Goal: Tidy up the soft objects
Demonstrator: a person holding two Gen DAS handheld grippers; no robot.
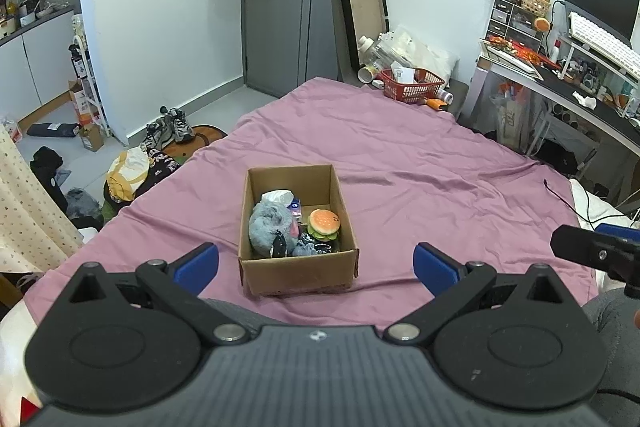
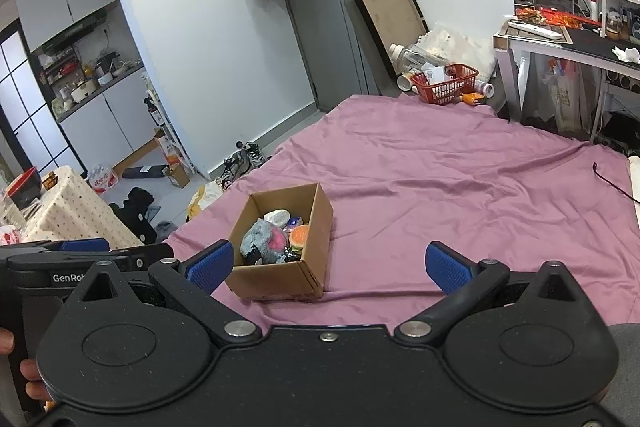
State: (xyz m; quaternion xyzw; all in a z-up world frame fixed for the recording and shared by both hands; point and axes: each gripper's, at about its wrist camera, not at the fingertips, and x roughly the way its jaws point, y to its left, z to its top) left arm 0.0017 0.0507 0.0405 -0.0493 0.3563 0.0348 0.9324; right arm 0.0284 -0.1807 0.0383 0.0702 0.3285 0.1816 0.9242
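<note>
Both tools, left (image 1: pixel 316 267) and right (image 2: pixel 329 266), gape empty; box (image 1: pixel 298 273) contents at 12 o'clock partly hidden, possibly plush toys (image 1: pixel 272 227).

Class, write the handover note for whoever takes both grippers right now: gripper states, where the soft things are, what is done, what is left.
Left gripper: open, empty, held back from the box.
Right gripper: open, empty, also held back.
Cardboard box sits on the purple bedsheet; inside are the grey plush, burger toy and a white soft item.
Done: those are boxed.
Left: no loose soft toy shows on the sheet; check outside view.
</note>
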